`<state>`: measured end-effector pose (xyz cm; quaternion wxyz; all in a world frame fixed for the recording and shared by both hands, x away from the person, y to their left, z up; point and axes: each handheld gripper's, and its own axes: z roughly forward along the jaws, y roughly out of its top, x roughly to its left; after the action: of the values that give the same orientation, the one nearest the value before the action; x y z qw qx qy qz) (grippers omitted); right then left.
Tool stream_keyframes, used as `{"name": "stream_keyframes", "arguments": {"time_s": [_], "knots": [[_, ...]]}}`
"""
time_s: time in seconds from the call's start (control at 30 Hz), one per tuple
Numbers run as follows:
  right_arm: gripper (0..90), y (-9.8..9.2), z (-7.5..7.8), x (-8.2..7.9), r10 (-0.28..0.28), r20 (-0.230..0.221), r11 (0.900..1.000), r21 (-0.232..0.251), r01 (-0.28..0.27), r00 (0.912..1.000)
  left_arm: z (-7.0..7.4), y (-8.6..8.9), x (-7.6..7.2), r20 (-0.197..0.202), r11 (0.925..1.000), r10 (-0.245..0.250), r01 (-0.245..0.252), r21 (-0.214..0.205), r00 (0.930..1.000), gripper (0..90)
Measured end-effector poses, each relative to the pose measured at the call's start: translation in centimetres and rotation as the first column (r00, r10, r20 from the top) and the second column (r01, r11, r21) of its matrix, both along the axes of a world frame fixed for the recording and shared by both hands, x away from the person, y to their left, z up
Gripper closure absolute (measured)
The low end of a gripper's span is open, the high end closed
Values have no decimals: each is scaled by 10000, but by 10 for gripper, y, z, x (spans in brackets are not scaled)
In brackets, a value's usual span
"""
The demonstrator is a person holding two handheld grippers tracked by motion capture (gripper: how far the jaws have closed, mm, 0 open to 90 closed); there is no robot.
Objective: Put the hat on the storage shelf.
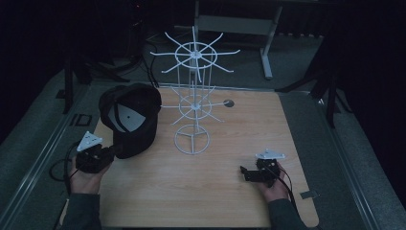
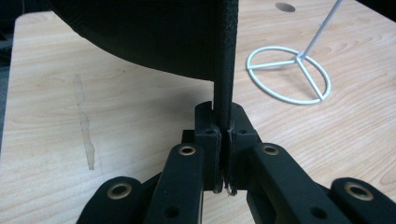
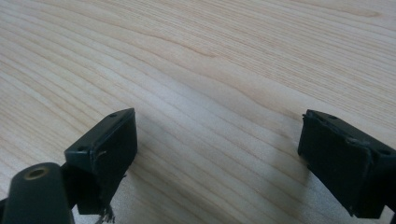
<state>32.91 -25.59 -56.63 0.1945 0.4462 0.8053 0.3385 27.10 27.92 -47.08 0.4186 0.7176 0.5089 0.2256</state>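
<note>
A black cap [image 1: 130, 120] is tilted up at the left of the wooden table [image 1: 230, 143], its pale inner lining facing the camera. My left gripper [image 1: 109, 154] is shut on the cap's edge. In the left gripper view, the cap's thin black brim [image 2: 225, 56] stands upright, clamped between the pads of the left gripper [image 2: 223, 135]. A white wire display stand [image 1: 192, 96] with two tiers of radiating hooks rises at the table's middle; its ring base [image 2: 288, 74] lies to the right of the cap. My right gripper [image 1: 249, 173] rests low near the front right, open, with bare wood between its jaws [image 3: 217, 158].
A small dark hole [image 1: 229, 102] sits in the tabletop behind the stand. A metal desk frame [image 1: 266, 43] stands beyond the far edge. Dark tripod legs [image 1: 330, 91] flank the table on both sides. A pale streak [image 2: 85, 126] marks the wood.
</note>
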Motion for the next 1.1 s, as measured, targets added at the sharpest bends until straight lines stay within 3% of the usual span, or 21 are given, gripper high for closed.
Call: {"name": "stream_keyframes", "arguments": {"time_s": [0.6,1.1], "knots": [[117,0,0,0,-1,1,10000,2,1,10000,15,-3,2,643,9992,394,-394,-6,9972,866],[116,0,0,0,-6,1,10000,6,6,10000,28,-9,2,1063,9991,411,-413,-10,9935,865]]}}
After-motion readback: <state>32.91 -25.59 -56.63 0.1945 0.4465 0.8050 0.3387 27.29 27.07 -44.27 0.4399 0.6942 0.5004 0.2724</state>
